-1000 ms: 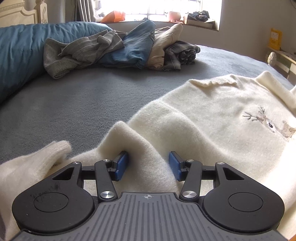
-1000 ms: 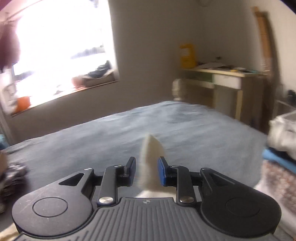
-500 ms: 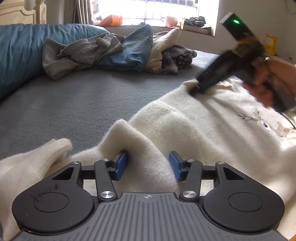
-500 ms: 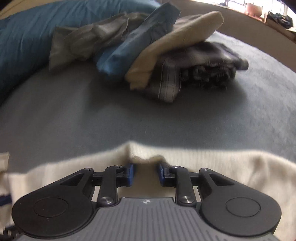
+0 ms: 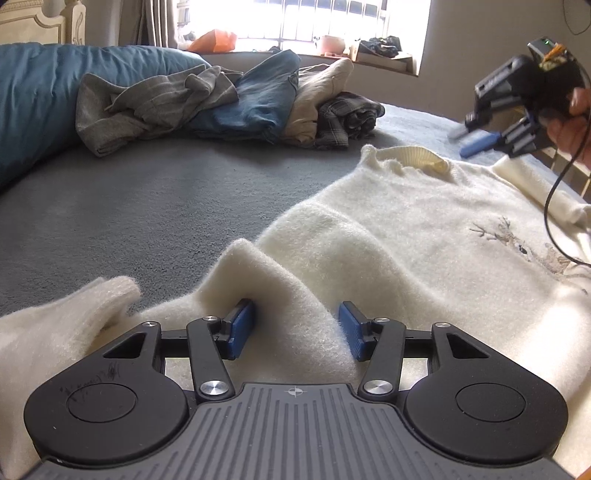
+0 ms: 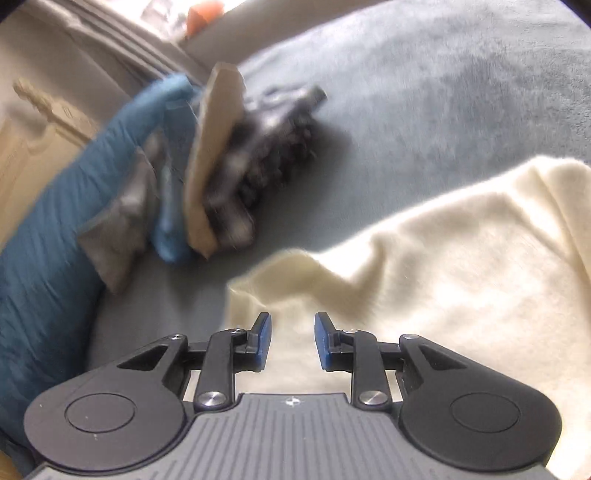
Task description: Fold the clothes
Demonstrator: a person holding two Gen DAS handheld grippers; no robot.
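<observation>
Cream sweater [image 5: 424, 229]: spread on grey bed cover [image 5: 147, 206], collar toward window, deer motif on chest.
Left gripper [image 5: 295, 325]: clenched on raised fold of sweater's near edge, fabric filling gap between blue pads.
Right gripper [image 6: 291, 341]: above collar area, jaws parted, nothing pinched.
Clothes pile [image 5: 229, 107]: far side of bed, beside blue pillow [image 5: 33, 103].

Wide bed under a grey-blue fleece cover [image 5: 147, 206] fills the room. Beyond its far edge, a bright barred window [image 5: 306, 18] floods daylight in; its sill [image 5: 369, 61] carries an orange bag and dark clutter. Left of the window, grey curtain folds [image 5: 159, 22]. At the bed's left end, a cream carved wooden headboard [image 5: 40, 22]. Right of the window, plain beige wall [image 5: 465, 48].
</observation>
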